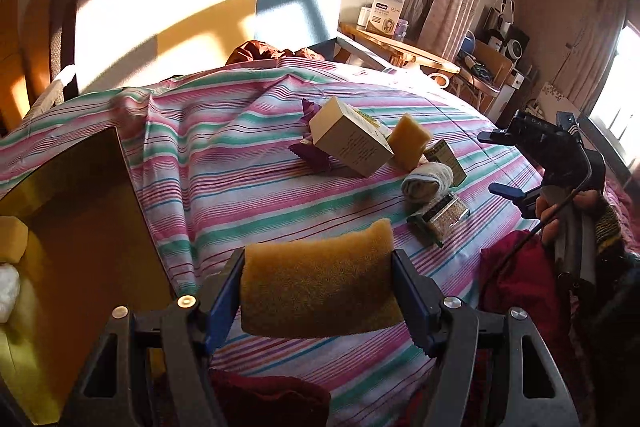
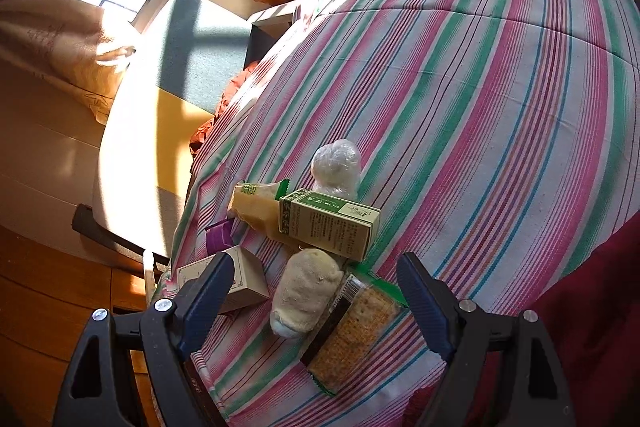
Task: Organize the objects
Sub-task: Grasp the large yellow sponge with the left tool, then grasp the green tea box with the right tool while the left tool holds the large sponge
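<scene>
My left gripper (image 1: 318, 293) is shut on a yellow-brown sponge (image 1: 320, 287) and holds it above the striped bedsheet (image 1: 224, 163), just right of an open cardboard box (image 1: 80, 227). A pile lies on the sheet: a beige carton (image 1: 350, 141), a second sponge (image 1: 408, 139), a rolled sock (image 1: 424, 183), a cracker pack (image 1: 440, 217). My right gripper (image 2: 316, 291) is open over the sock (image 2: 306, 293) and cracker pack (image 2: 356, 331). A green box (image 2: 332, 223) and a plastic-wrapped bundle (image 2: 336, 167) lie beyond. The right gripper shows in the left wrist view (image 1: 502, 163).
The box holds a yellow piece (image 1: 12, 239) and white wadding (image 1: 8, 291). A white mattress or board (image 1: 192, 11) stands behind the bed. A wooden shelf (image 1: 400, 47) with goods is at the back right. Red cloth (image 1: 516, 287) lies at the bed's near edge.
</scene>
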Motion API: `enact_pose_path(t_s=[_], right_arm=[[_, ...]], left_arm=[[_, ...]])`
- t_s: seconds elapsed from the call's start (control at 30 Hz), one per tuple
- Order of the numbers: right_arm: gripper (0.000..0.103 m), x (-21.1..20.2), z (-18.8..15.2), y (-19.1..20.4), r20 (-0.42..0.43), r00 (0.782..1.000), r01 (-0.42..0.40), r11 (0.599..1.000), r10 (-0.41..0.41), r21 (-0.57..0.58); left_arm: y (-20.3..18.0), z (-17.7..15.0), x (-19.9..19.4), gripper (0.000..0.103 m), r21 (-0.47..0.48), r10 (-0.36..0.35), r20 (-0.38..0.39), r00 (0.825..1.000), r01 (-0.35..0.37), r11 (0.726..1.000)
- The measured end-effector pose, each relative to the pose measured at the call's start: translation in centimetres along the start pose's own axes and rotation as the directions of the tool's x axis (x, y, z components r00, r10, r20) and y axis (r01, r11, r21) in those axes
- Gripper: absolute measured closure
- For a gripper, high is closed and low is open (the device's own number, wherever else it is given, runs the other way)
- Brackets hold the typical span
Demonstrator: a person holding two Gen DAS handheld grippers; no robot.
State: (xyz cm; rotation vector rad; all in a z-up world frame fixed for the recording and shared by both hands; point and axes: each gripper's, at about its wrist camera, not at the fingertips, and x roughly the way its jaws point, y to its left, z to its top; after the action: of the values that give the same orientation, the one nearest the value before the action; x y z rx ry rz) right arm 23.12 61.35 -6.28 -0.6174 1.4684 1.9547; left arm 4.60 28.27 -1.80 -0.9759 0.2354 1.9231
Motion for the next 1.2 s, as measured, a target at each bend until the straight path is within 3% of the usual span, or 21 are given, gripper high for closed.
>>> enact_pose_path(t_s=[0.33, 0.8, 1.07, 1.1, 1.2], right_arm=[[0.018, 2.4, 1.1, 1.1, -0.024, 0.989, 0.149, 0.989, -0.149, -0.003], [0.018, 6.8, 2.3, 0.5, -0.046, 0.990, 0.136, 0.987, -0.132, 0.089], [0.018, 7.7, 2.3, 1.0, -0.052, 0.985, 0.167, 0.984, -0.164, 0.057], [0.024, 7.8, 2.2, 1.0, -0.058, 0.984, 0.171, 0.984, -0.169, 0.046], [0.025, 7.6, 2.1, 1.2, -0.059, 0.983, 0.176, 0.984, -0.175, 0.020]], left_arm=[[2.3, -0.9, -2.2, 0.032, -0.054, 0.015, 0.026, 1.000, -0.014, 0.998], [3.3, -1.6, -1.9, 0.032, -0.084, 0.031, 0.007, 0.999, -0.031, 0.996], [3.1, -1.8, -1.5, 0.032, -0.078, 0.032, -0.007, 0.999, -0.032, 0.996], [3.1, -1.8, -1.5, 0.032, -0.077, 0.032, -0.006, 0.999, -0.032, 0.996], [3.1, -1.9, -1.6, 0.032, -0.079, 0.032, -0.004, 0.999, -0.032, 0.996]])
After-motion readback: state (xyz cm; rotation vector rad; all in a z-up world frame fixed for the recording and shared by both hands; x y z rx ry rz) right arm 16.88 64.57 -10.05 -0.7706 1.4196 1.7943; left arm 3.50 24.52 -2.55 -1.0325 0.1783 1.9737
